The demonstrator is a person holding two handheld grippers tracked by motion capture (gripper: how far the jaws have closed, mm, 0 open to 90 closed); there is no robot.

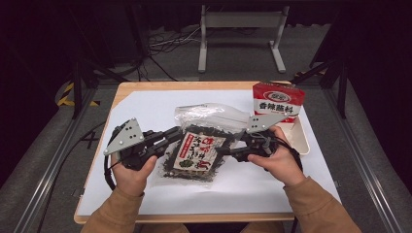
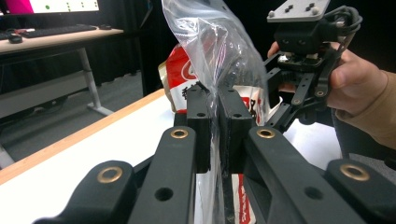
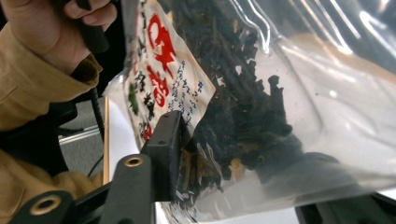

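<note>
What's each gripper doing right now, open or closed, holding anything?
Left gripper: shut on the clear bag.
Right gripper: bag between its jaws, grip cannot be told.

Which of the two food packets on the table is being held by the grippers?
The clear bag of dark dried leaves with the red-lettered white label, in front of the person. Both grippers are at its edges. The red and white packet stands untouched in the tray behind.
</note>
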